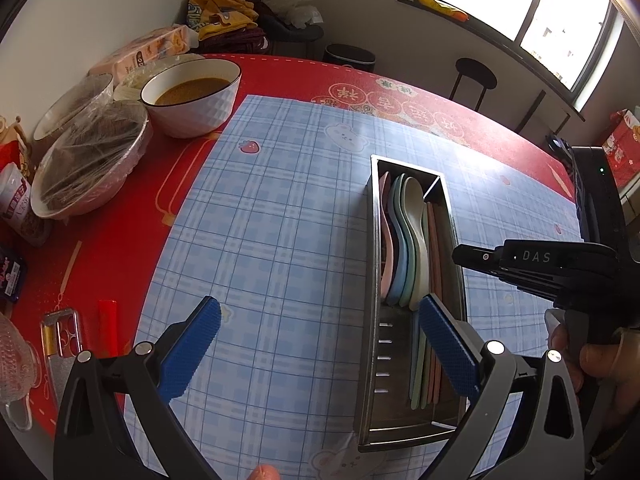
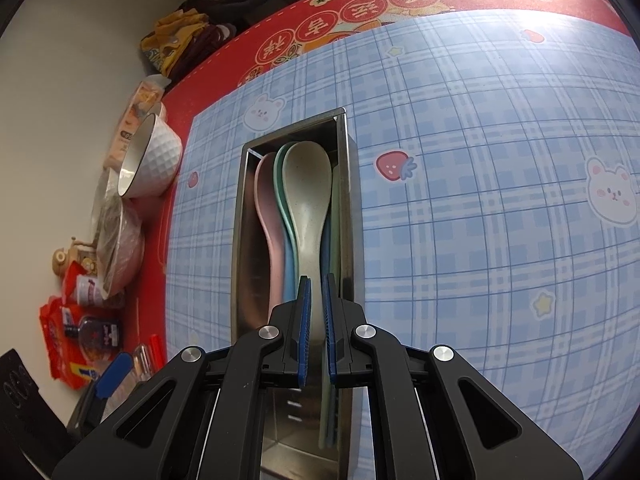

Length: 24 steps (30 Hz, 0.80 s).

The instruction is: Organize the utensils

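A steel utensil tray lies on the blue plaid mat, with pink, blue and green spoons stacked on edge in it. A beige spoon lies on top of them, bowl toward the tray's far end. My right gripper is shut on the beige spoon's handle, just above the tray. In the left wrist view the right gripper reaches in from the right over the tray's edge. Pastel chopsticks fill the tray's narrow right compartment. My left gripper hangs open and holds nothing; its right finger overlaps the tray's near half.
On the red tablecloth at the left stand a white bowl of brown soup, two film-covered bowls, snack packets and a glass cup. A phone case and a red item lie near the left finger. A person's hand holds the right gripper.
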{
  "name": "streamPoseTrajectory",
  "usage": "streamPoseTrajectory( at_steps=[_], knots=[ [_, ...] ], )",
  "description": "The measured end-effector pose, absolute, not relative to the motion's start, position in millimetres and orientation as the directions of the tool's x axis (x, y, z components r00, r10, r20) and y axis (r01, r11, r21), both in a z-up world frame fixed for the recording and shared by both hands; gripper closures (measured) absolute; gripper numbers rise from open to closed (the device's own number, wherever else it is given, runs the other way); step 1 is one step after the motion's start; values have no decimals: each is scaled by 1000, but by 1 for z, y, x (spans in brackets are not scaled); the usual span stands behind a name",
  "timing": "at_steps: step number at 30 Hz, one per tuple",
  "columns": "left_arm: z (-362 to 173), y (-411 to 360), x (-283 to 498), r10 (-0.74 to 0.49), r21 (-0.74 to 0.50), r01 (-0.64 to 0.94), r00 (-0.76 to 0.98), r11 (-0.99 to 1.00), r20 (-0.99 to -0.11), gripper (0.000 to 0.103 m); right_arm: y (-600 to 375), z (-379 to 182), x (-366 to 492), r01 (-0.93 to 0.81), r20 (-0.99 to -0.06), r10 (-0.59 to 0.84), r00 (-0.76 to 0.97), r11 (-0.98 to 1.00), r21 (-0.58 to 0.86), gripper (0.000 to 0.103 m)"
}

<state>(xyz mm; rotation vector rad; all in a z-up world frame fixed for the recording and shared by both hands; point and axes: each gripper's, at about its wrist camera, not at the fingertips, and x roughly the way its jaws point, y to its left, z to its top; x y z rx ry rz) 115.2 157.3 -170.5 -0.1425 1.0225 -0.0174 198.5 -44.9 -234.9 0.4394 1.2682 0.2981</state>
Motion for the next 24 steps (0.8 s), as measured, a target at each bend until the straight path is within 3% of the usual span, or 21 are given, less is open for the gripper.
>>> streamPoseTrajectory(
  at_steps=[12, 13, 16, 18, 24],
  knots=[
    [-143, 151, 111, -47, -113, -80, 572, 990, -819, 6, -50, -191, 177, -168, -857, 357, 373, 934, 316, 94],
    [-139, 150, 109, -42, -109, -81, 581, 991, -813, 6, -53, -188, 174, -174, -854, 355, 380, 935, 311, 89],
    [-126, 144, 106, -27, -92, -76, 609, 993, -793, 6, -65, -172, 165, -184, -835, 348, 427, 937, 297, 51],
    [-118, 139, 103, -18, -81, -72, 627, 994, -779, 6, -72, -160, 160, -207, -822, 345, 453, 938, 280, 49],
    [-80, 117, 93, 7, -29, -39, 706, 999, -709, 6, -97, -121, 142, -250, -774, 319, 548, 945, 212, 19]
  ],
)
